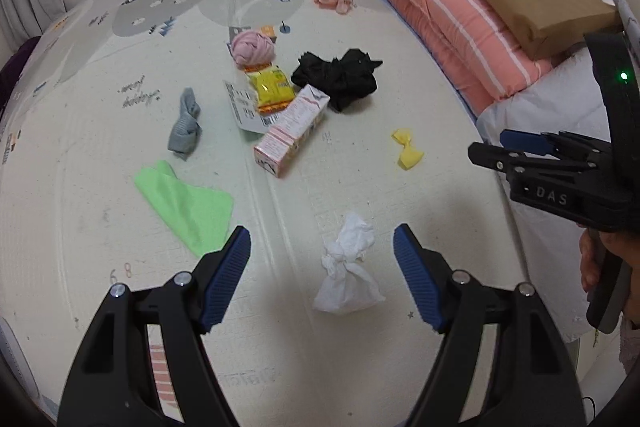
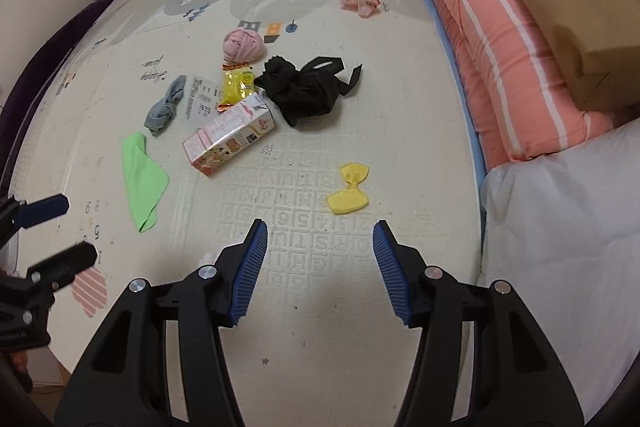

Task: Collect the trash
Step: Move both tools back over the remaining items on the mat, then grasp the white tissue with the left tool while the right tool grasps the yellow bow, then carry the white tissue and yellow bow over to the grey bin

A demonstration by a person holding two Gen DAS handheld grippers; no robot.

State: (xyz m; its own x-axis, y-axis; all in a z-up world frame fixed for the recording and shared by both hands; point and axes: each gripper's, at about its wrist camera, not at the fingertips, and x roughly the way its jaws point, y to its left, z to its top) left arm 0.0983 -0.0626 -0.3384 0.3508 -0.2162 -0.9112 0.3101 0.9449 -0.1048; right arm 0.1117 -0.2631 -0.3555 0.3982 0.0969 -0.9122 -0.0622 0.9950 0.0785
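In the left wrist view, a crumpled white tissue is seen lying on the play mat, between the spread fingers of the left gripper, whose jaws are held wide and grip nothing. The tissue is twisted to a knot at its waist, with a flared lower wad and a ragged upper tuft. It is judged to be very light, soft and easily crushed; the knotted waist is probably the firmest place to be pinched. Farther from the tissue, a pink carton and a yellow snack wrapper are lying touching each other.

In the right wrist view, the tissue is almost wholly hidden behind the right gripper, whose jaws are likewise held wide and empty. A yellow ribbon bow is seen just beyond its fingertips.
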